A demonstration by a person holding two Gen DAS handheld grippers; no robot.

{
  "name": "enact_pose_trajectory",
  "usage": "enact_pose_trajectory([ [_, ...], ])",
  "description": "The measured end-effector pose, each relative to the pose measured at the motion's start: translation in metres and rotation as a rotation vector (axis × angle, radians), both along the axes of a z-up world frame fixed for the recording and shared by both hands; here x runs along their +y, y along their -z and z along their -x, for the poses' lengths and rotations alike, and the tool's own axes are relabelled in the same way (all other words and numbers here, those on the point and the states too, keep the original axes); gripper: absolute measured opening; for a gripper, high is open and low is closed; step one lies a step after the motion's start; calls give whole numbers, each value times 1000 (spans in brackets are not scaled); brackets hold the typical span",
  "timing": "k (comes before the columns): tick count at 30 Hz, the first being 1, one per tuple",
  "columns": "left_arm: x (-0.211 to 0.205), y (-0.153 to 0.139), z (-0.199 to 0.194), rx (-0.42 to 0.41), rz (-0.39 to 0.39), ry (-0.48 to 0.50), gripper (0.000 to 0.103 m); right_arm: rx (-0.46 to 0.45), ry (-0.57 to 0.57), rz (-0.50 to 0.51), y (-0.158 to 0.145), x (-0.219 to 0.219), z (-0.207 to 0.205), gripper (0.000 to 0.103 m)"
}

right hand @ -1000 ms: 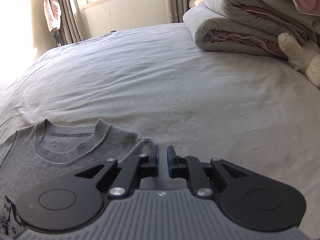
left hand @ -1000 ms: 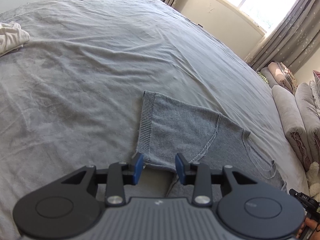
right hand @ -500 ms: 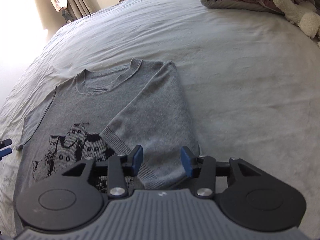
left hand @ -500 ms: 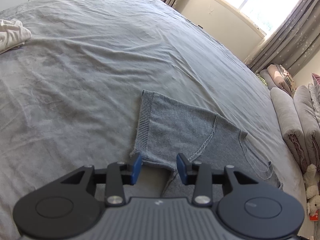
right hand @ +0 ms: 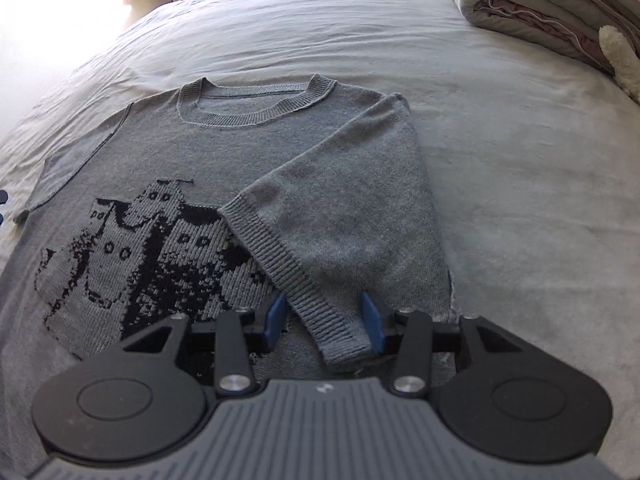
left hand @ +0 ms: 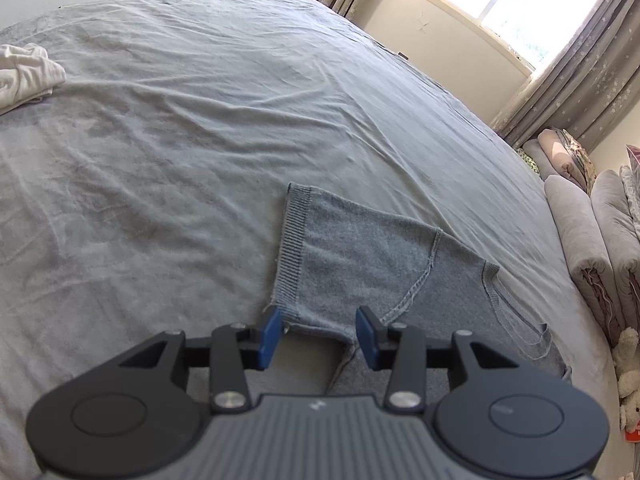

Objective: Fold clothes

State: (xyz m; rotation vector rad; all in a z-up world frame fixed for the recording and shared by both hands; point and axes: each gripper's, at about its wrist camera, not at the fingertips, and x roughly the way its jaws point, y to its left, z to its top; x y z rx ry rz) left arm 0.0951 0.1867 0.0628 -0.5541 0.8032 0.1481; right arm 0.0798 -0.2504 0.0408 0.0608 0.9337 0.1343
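Observation:
A grey knit sweater (right hand: 224, 160) with a black building pattern lies flat on the bed, collar away from me in the right wrist view. Its right sleeve (right hand: 344, 216) is folded over the body. My right gripper (right hand: 326, 322) is open, its blue pads either side of that sleeve's ribbed cuff (right hand: 304, 288). In the left wrist view the other sleeve (left hand: 340, 256) lies spread out on the sheet, ribbed cuff (left hand: 294, 248) to the left. My left gripper (left hand: 318, 338) is open just in front of that sleeve's near edge, holding nothing.
The grey bed sheet (left hand: 180, 120) stretches wide and wrinkled. A white garment (left hand: 24, 76) lies at the far left. Rolled quilts (right hand: 532, 4) and a plush toy (right hand: 620, 60) lie along the right side. A window and curtains (left hand: 560, 52) stand beyond the bed.
The right gripper went from shut at the sweater's shoulder to open, and now sits over the folded sleeve's cuff. The left gripper stayed open and barely moved.

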Motion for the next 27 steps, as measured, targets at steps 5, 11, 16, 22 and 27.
enact_pose_trajectory([
  [5, 1, 2, 0, 10, -2, -5, 45, -27, -32, -63, -10, 3, 2, 47],
  [11, 3, 2, 1, 8, 1, -9, 47, -40, 2, -169, -19, -8, 4, 47],
  [16, 3, 3, 1, 12, -2, -7, 48, -69, 146, -129, -28, -48, 11, 47],
  [22, 1, 4, -1, 14, -9, -6, 48, -28, 153, -173, -1, -91, 14, 50],
  [27, -3, 6, -2, 23, -21, 1, 48, -79, 77, -139, 6, -76, 14, 58],
])
